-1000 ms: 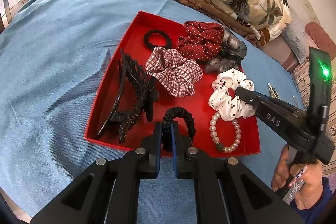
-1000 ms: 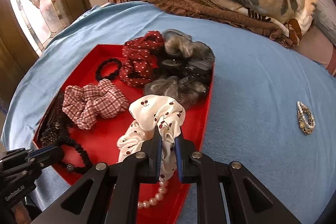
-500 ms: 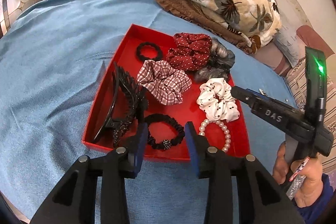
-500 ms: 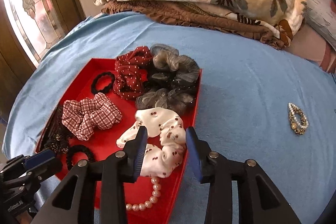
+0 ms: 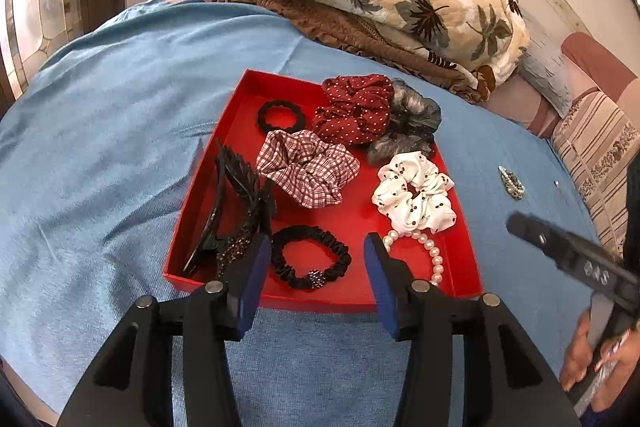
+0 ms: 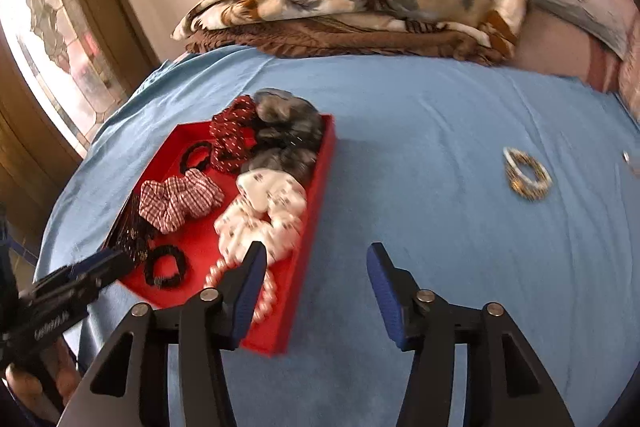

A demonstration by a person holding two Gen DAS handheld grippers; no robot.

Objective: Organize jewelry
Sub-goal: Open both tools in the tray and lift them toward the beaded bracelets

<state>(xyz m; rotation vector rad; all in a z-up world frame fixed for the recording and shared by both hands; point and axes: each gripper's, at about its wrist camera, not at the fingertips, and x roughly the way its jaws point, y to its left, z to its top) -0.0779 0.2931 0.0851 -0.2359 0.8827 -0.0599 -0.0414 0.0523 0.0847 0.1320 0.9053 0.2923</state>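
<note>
Both items released within the last second. Left gripper (image 5: 314, 267) now spread wide and empty, drawn back over the near rim of the shallow red cardboard tray (image 5: 320, 301); black ruffled hair tie with a beaded knot (image 5: 311, 261) left flat at the tray's near edge, between the jaws in view but untouched. Right gripper (image 6: 316, 277) likewise parted and empty, swung right, off the tray and toward open blue bedsheet (image 6: 420, 227). White cherry-print fabric scrunchie (image 5: 414, 193) resting in the tray's right half, just beyond the white pearl bead bracelet (image 5: 432, 255). Outstanding — small beaded white-and-gold bracelet (image 6: 526, 175) lying alone on the sheet, well right of the tray. Likely next pickup; right gripper already facing that way.
</note>
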